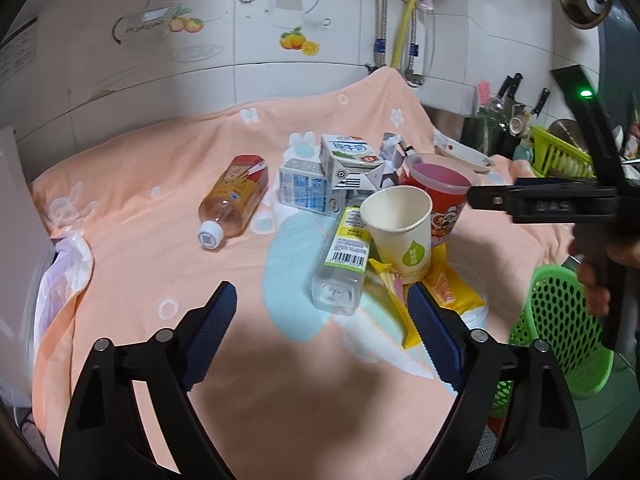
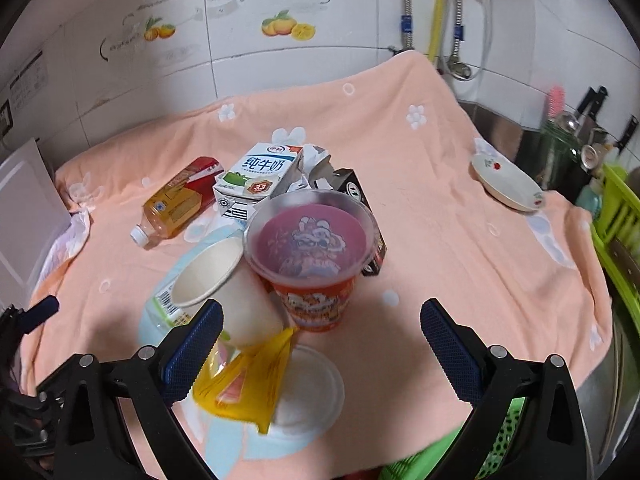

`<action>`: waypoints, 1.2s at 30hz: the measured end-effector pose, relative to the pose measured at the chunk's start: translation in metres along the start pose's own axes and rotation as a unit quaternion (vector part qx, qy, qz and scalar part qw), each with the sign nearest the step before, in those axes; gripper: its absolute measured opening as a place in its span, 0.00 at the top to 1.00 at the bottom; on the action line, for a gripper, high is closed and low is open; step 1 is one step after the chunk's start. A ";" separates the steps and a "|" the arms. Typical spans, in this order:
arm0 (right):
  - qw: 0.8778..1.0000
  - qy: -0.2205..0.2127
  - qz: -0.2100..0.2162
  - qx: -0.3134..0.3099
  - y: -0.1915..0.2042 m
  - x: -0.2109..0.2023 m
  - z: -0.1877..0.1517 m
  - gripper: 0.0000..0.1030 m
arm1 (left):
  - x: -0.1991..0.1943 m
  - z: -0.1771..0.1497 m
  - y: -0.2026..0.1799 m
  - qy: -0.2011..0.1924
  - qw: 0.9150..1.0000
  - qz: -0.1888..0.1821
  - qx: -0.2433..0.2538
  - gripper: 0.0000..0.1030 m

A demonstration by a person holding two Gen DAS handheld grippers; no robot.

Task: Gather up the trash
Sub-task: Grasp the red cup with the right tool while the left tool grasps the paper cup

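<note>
Right wrist view is showing the right gripper (image 2: 320, 330) gaping empty — approaching the red cup (image 2: 310, 258); paper cup (image 2: 218, 280) touching its left. Next: straddling, closing. Left gripper (image 1: 320, 312) hanging open.

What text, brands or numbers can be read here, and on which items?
"纯牛奶": upper milk carton.
"3.3": brown badge on the same carton.
Clear bottle: barcode and label print too small to read.
Amber bottle, red cup, paper cup, yellow wrapper: print blurred.
</note>
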State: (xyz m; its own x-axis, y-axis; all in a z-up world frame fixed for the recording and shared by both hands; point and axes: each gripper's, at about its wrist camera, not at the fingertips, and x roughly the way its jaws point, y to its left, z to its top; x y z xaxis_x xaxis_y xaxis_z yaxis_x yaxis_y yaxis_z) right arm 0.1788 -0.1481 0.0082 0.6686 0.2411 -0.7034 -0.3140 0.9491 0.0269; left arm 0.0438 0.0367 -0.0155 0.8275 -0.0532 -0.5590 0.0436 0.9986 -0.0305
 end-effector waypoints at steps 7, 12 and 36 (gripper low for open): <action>1.000 0.013 0.002 -0.016 -0.003 0.028 0.013 0.07 | 0.013 0.009 -0.004 0.001 0.999 -0.044 0.015 0.26; 0.999 0.014 0.018 -0.025 -0.005 0.041 0.021 0.07 | 0.022 0.015 -0.011 0.002 0.997 -0.068 0.040 0.27; 0.998 -0.015 0.055 0.012 -0.022 0.032 0.022 0.29 | 0.086 0.049 -0.051 0.019 0.979 -0.155 0.130 0.41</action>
State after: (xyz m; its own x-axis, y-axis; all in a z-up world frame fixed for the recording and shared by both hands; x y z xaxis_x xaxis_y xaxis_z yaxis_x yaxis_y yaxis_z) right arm 0.2220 -0.1567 0.0008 0.6505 0.3506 -0.6738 -0.3713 0.9207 0.1206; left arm 0.1405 -0.0185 -0.0215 0.7312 -0.3494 -0.5859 0.4344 0.9007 0.0050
